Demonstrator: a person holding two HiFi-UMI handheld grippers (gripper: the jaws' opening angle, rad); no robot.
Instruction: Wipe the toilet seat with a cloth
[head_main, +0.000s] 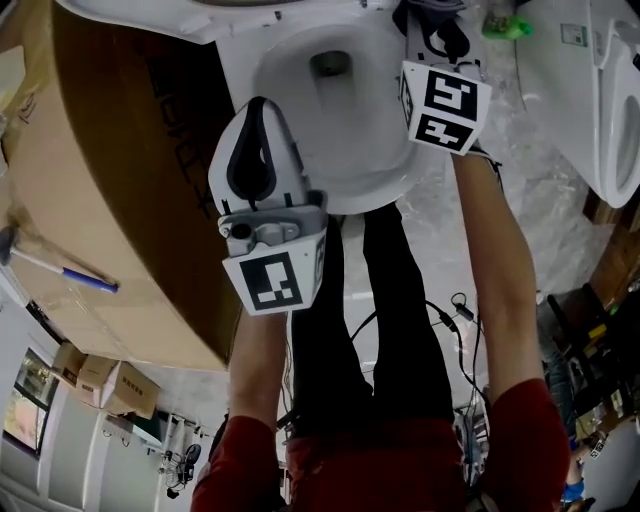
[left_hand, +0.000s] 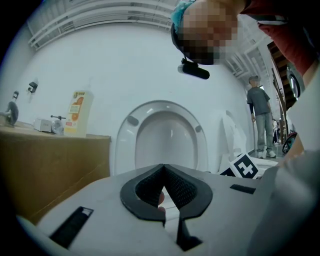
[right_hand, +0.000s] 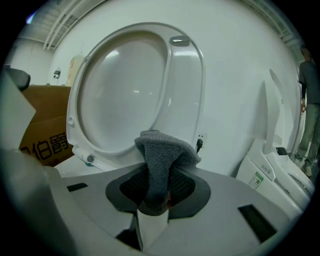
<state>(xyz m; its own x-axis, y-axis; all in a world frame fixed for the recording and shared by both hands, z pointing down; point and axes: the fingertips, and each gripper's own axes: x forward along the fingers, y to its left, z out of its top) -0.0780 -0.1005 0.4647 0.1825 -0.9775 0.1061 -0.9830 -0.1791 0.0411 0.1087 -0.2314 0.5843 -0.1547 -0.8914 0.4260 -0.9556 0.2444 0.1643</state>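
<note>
The white toilet stands at the top of the head view, its bowl open. Its seat and lid are raised upright against the wall, and they fill the right gripper view. My left gripper hovers over the near left rim, shut with nothing between its pads. My right gripper hangs over the bowl's right side. It is shut on a grey cloth, which sticks up out of the jaws. In the head view the cloth shows only as a dark bunch.
A big cardboard box stands close on the toilet's left, with a carton on top. A second toilet is at the right. Cables lie on the floor by my legs. A person stands far off at the right.
</note>
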